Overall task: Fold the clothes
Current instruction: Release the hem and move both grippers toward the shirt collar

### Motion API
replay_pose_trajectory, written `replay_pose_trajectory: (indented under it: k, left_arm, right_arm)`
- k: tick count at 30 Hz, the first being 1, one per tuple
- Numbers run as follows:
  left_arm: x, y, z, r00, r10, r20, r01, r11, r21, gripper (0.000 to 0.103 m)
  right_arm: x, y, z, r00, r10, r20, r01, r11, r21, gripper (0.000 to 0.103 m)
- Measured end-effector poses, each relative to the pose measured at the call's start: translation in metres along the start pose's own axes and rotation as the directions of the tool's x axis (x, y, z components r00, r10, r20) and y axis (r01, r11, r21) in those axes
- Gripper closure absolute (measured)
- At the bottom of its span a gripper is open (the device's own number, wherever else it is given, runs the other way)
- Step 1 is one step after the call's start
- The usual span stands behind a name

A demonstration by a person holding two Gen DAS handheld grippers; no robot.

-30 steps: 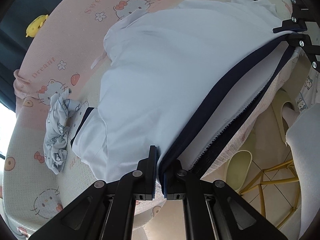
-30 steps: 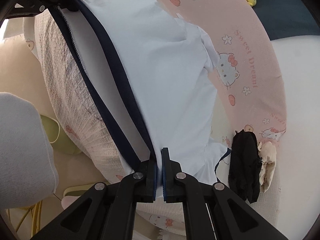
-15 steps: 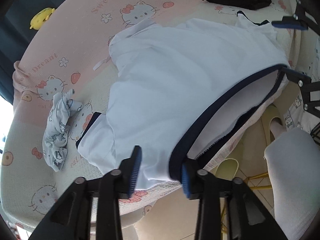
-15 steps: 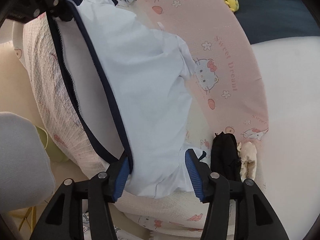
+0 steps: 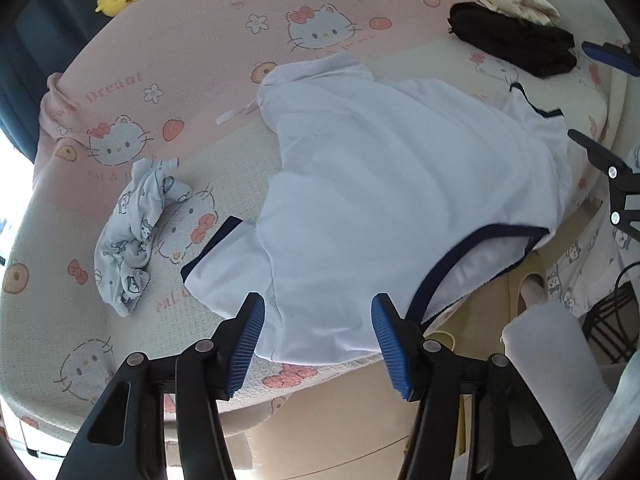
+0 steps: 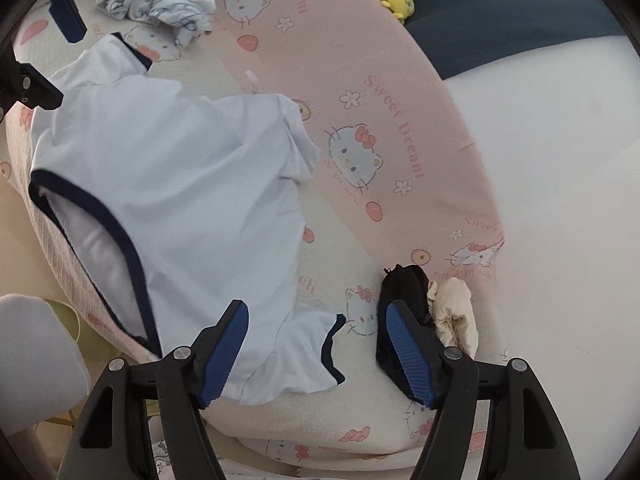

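Left wrist: both claws, left [image 5: 318,330] & right [image 6: 316,346], wide open, empty; white shirt [image 5: 392,200] hem overhangs bed edge [image 5: 312,384].

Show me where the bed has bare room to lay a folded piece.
Bare sheet lies between the white shirt and the patterned garment, and along the pink band behind the shirt's collar. Another patch sits between the shirt's sleeve and the black garment. The near edge is crowded: the shirt's hem overhangs it.
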State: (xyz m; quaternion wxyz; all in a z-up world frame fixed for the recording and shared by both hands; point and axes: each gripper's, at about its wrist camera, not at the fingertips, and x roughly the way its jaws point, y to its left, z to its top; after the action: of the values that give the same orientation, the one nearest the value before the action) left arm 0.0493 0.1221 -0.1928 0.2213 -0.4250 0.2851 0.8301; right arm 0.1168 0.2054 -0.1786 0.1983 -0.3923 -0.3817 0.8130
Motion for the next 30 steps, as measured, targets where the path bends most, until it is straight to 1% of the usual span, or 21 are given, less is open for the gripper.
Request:
replay_pose_trajectory:
  k: [4,6,8,10,12,15,18,21,22,24,25,26,27,30]
  left_arm:
    - [0.002,0.018,0.025,0.999,-0.025,0.025,0.026,0.998,-0.065,0.050]
    - [0.009,0.024,0.040,0.999,-0.027,0.026,0.029,0.996,-0.086,0.050]
    - [0.017,0.029,0.055,1.000,-0.022,0.022,0.024,0.994,-0.102,0.050]
    - [0.028,0.031,0.072,1.000,-0.021,0.021,0.023,0.994,-0.103,0.050]
    - [0.039,0.032,0.088,1.000,-0.019,0.017,0.020,0.995,-0.102,0.050]
    - [0.060,0.032,0.114,1.000,-0.006,0.000,0.006,0.997,-0.076,0.050]
    - [0.081,0.037,0.139,0.999,-0.040,-0.008,0.039,0.995,-0.089,0.050]
    - [0.103,0.049,0.163,0.992,-0.119,-0.032,0.113,0.983,-0.146,0.050]
    - [0.107,0.053,0.170,0.992,-0.125,-0.027,0.119,0.980,-0.159,0.050]
    - [0.111,0.058,0.184,0.993,-0.122,-0.002,0.120,0.979,-0.167,0.050]
    - [0.114,0.061,0.190,0.993,-0.122,-0.003,0.119,0.977,-0.174,0.050]
    - [0.118,0.065,0.196,0.991,-0.133,-0.011,0.128,0.974,-0.187,0.050]
    - [0.123,0.069,0.202,0.989,-0.146,-0.020,0.139,0.969,-0.203,0.050]
    - [0.142,0.086,0.210,0.976,-0.212,-0.042,0.191,0.936,-0.297,0.050]
  right_arm:
    - [0.008,-0.019,0.016,1.000,-0.012,0.003,0.012,0.999,0.042,0.030]
    - [0.021,-0.030,0.026,1.000,-0.018,-0.002,0.018,0.998,0.067,0.030]
    - [0.044,-0.041,0.032,0.999,0.046,-0.010,-0.044,0.991,0.127,0.030]
    - [0.068,-0.052,0.037,0.993,0.116,-0.014,-0.111,0.975,0.190,0.030]
    - [0.091,-0.063,0.043,0.982,0.186,-0.014,-0.177,0.951,0.252,0.030]
    - [0.127,-0.079,0.051,0.957,0.289,-0.005,-0.270,0.899,0.343,0.030]
    - [0.163,-0.096,0.060,0.922,0.388,0.014,-0.356,0.830,0.430,0.030]
    - [0.198,-0.112,0.069,0.876,0.480,0.043,-0.432,0.743,0.511,0.030]
    - [0.210,-0.117,0.071,0.859,0.508,0.055,-0.455,0.711,0.536,0.030]
    - [0.228,-0.123,0.076,0.817,0.570,0.088,-0.504,0.632,0.588,0.030]
    - [0.236,-0.124,0.078,0.795,0.598,0.103,-0.525,0.592,0.611,0.030]
    - [0.241,-0.124,0.081,0.778,0.618,0.112,-0.538,0.564,0.626,0.030]
    - [0.246,-0.124,0.084,0.762,0.636,0.120,-0.549,0.537,0.640,0.030]
    - [0.260,-0.123,0.095,0.712,0.686,0.147,-0.578,0.455,0.677,0.030]
